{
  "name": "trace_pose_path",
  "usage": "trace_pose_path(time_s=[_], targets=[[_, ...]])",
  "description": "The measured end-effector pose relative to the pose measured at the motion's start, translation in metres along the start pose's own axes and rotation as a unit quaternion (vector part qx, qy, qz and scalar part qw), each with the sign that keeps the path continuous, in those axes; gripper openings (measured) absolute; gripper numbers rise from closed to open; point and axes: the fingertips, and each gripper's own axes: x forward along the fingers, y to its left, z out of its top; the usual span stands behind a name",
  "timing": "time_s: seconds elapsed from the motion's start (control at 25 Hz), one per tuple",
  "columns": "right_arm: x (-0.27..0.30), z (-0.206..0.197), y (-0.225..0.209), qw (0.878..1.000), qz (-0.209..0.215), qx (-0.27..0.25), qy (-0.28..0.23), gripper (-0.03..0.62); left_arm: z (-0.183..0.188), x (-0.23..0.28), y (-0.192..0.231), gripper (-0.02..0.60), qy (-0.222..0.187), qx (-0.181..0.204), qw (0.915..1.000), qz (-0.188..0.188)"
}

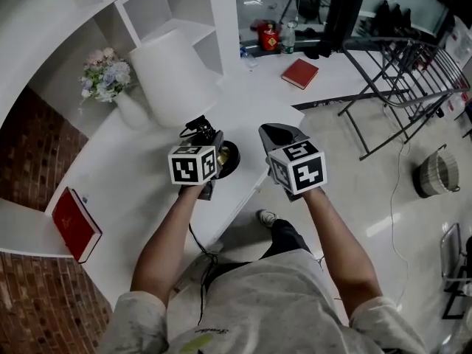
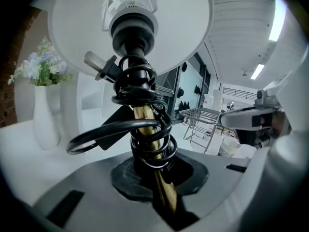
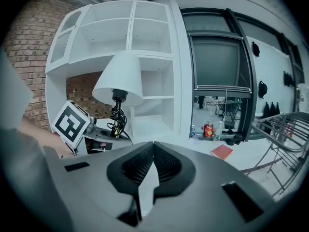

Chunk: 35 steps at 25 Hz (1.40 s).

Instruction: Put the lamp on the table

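Pinching the lamp (image 1: 173,76) by its cord-wrapped brass stem (image 2: 145,124), the left gripper (image 1: 209,135) holds it upright at the white table (image 1: 147,175), near the flower vase (image 1: 131,109). The right gripper (image 1: 279,135) hangs just beside it, its jaws pressed together on nothing.

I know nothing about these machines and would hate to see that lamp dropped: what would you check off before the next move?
1. Left tool clamped on the lamp by its brass stem: ok.
2. Cord coiled round the stem: ok, though one loop sticks out.
3. Base resting flat on the table: cannot tell.
4. Base well back from the table edge: not ok, it looks close.
5. Shade apart from the vase of flowers: cannot tell, they are very near.
6. Right tool shut, empty, off the lamp: ok.
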Motion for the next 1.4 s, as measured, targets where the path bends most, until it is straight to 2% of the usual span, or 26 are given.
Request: trace_pose_path(time_s=[0.2, 0.44, 0.92, 1.16, 1.4], targets=[[0.008, -0.010, -0.011, 1.000, 0.002, -0.009, 0.021, 0.005, 0.004, 0.016, -0.002, 0.066, -0.016, 0.024, 0.9996, 0.007], [0.023, -0.009, -0.033, 1.000, -0.007, 0.005, 0.021, 0.005, 0.017, 0.039, 0.006, 0.066, -0.030, 0.035, 0.9988, 0.016], [0.069, 0.004, -0.059, 0.999, 0.025, 0.008, 0.018, 0.005, 0.045, 0.085, 0.028, 0.066, -0.043, 0.060, 0.9963, 0.043], [0.093, 0.004, -0.068, 0.999, 0.027, -0.004, 0.019, 0.005, 0.047, 0.106, 0.044, 0.066, -0.046, 0.085, 0.9936, 0.059], [0.113, 0.002, -0.076, 1.000, 0.024, 0.007, 0.012, 0.005, 0.046, 0.120, 0.057, 0.066, -0.056, 0.102, 0.9907, 0.071]])
